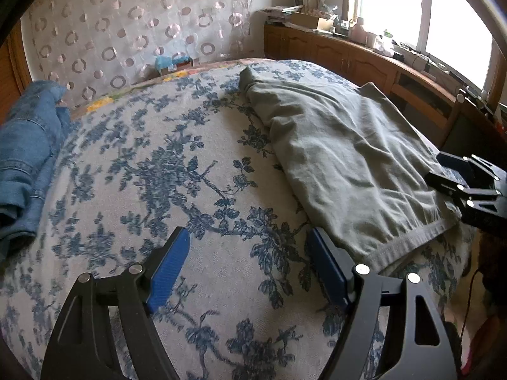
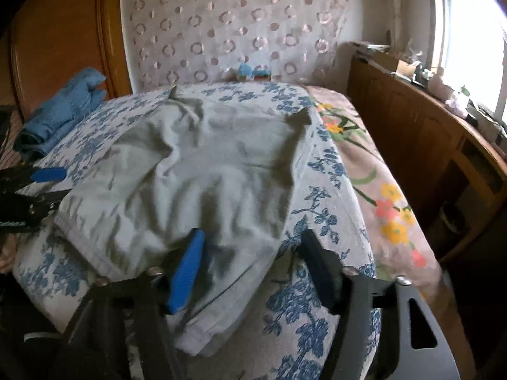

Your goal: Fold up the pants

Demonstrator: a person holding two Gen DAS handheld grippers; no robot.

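Grey-green pants (image 1: 345, 158) lie spread and wrinkled on the blue-flowered bedspread (image 1: 177, 171), waistband toward the near edge. My left gripper (image 1: 248, 247) is open and empty over bare bedspread, just left of the waistband corner. My right gripper (image 2: 250, 247) is open, its jaws straddling the near right corner of the pants (image 2: 196, 171) without closing on it. The right gripper also shows at the right edge of the left wrist view (image 1: 459, 177). The left gripper shows at the left edge of the right wrist view (image 2: 47, 183).
Folded blue jeans (image 1: 25, 158) lie at the bed's left side, also in the right wrist view (image 2: 60, 110). A wooden cabinet (image 1: 364, 60) with clutter runs under the window on the right. A patterned curtain (image 1: 136, 22) hangs behind the bed. A floral blanket (image 2: 380, 190) covers the bed's right edge.
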